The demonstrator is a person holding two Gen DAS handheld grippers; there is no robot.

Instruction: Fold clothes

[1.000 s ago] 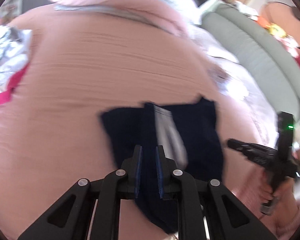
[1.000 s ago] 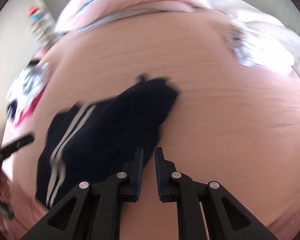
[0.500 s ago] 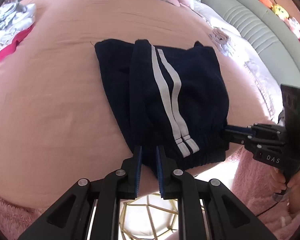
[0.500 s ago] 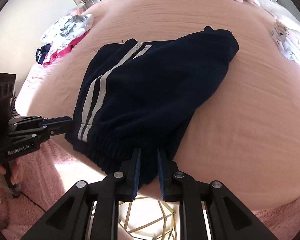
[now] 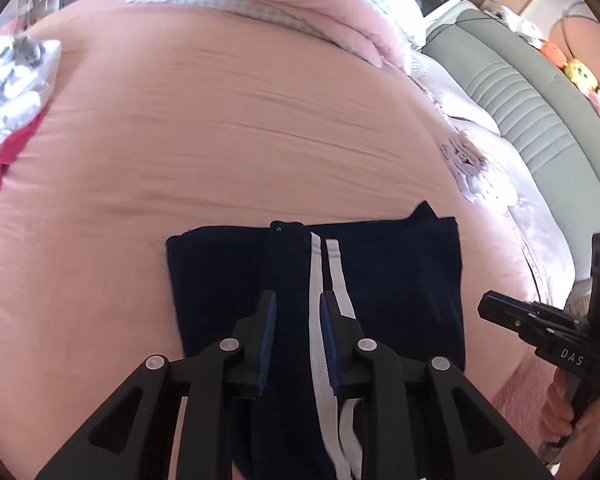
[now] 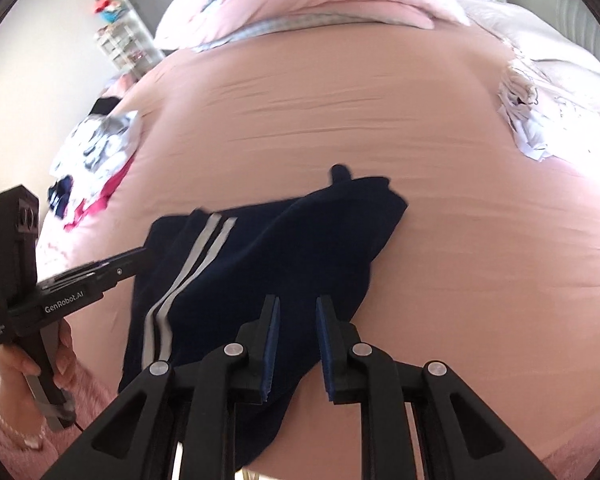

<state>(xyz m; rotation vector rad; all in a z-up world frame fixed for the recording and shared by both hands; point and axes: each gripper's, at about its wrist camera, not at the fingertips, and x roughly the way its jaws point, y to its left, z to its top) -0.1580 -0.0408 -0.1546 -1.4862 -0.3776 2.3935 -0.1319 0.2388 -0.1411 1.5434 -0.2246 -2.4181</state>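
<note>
Folded navy trousers (image 5: 396,280) on the near edge of your pink bed (image 5: 228,128).
Your left gripper (image 5: 298,340) and right gripper (image 6: 298,344) have just been opening; cloth lies between each pair of narrowly parted jaws, unpressed.

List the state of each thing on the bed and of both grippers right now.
Navy trousers: folded, flat on the pink bed.
Left gripper: jaws just been opening, cloth between them, pads not pressing.
Right gripper: jaws slightly apart, just been opening, trouser edge between them.
Clothes pile: unfolded, at bed's edge.
</note>
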